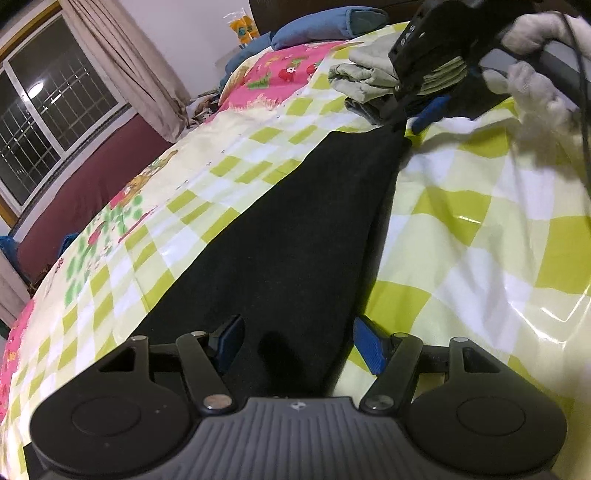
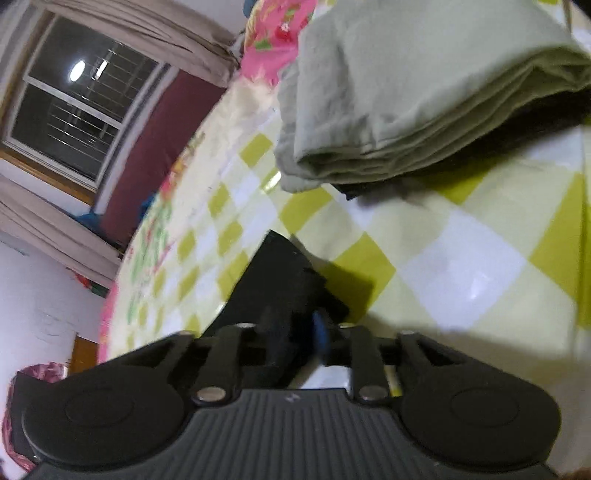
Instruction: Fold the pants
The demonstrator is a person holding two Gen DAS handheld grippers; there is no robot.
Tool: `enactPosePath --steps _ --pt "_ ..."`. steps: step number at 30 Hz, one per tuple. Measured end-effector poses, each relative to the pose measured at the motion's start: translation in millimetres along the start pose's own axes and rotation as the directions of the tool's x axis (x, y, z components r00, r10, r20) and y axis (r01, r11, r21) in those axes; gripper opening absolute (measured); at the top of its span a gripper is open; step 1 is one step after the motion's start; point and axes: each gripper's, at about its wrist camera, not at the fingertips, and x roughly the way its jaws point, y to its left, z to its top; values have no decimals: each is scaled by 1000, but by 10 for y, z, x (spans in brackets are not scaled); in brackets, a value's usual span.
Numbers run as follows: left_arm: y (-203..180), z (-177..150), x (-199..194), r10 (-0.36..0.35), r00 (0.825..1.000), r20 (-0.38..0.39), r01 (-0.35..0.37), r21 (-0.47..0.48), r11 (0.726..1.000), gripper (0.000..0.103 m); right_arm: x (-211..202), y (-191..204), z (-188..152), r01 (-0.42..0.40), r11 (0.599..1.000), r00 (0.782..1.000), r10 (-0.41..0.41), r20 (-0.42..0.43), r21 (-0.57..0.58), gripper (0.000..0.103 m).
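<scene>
our left gripper (image 1: 297,341) has its blue-padded fingers (image 1: 367,345) spread wide apart, one on each side of the near end of the black pants (image 1: 295,236), gripping nothing; the cloth passes between them and we cannot tell whether either pad touches it. our right gripper (image 2: 299,328) is pinched tight on the far end of the same pants (image 2: 280,273), with a black corner of fabric sticking out past the closed fingers. in the left wrist view the right gripper (image 1: 400,110) shows at the far end of the garment, held by a hand in a white glove (image 1: 535,62), and the fabric narrows to a point where it is pinched

the pants lie as a long dark strip across the bed, running from the left gripper away to the right gripper, flat on a glossy checkered sheet (image 1: 480,221) of lime green and white squares. just beyond the pinched end sits a stack of folded clothes (image 2: 424,92), pale grey-green on top with something darker beneath it; the stack is near the pants but we cannot tell whether they touch

further out the sheet turns to a pink floral panel (image 1: 288,70), with blue pillows (image 1: 325,26) at the head of the bed. to the left stand a dark red wall (image 1: 92,177), a window (image 1: 48,110) with a grille reflecting a ceiling lamp, and beige curtains (image 1: 122,62)
</scene>
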Motion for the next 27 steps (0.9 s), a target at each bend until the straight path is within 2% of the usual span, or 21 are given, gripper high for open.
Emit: enactPosePath --steps 2,5,7,9,12,15,17,19,23,24,27 --pt "10 -12 -21 2 1000 -2 -2 -16 1000 79 61 18 -59 5 1000 999 -5 -36 -7 46" --pt "34 -70 -73 16 1000 -10 -17 -41 999 79 254 -16 -159 -44 997 994 50 -95 60 46" --pt "58 -133 -123 26 1000 -14 -27 -57 998 79 385 44 -191 -47 997 996 51 -76 58 46" --pt "101 -185 -163 44 999 -13 -44 -77 996 79 455 98 -204 -33 998 997 36 -64 50 54" --pt "193 -252 -259 69 998 -3 -69 -106 992 80 298 140 -228 -75 997 996 76 -42 35 52" --pt "235 -328 -238 65 998 -22 -67 -119 991 84 248 123 -268 -86 996 995 86 -50 6 52" --pt "219 -353 -183 63 997 -39 -67 -127 990 84 319 55 -277 -74 996 995 77 -68 47 52" --pt "214 -347 -194 57 998 -36 -61 -136 989 84 366 27 -242 -99 992 993 103 -54 77 52" --pt "185 -333 -209 49 998 -26 -52 -118 992 84 354 15 -191 -79 994 994 84 -64 75 47" --pt "185 -328 -198 42 999 -24 -45 -124 991 84 324 14 -195 -57 997 997 60 -52 59 47" --pt "187 -285 -141 40 999 -20 -42 -130 991 84 348 -30 -174 -67 994 997 69 -25 86 46"
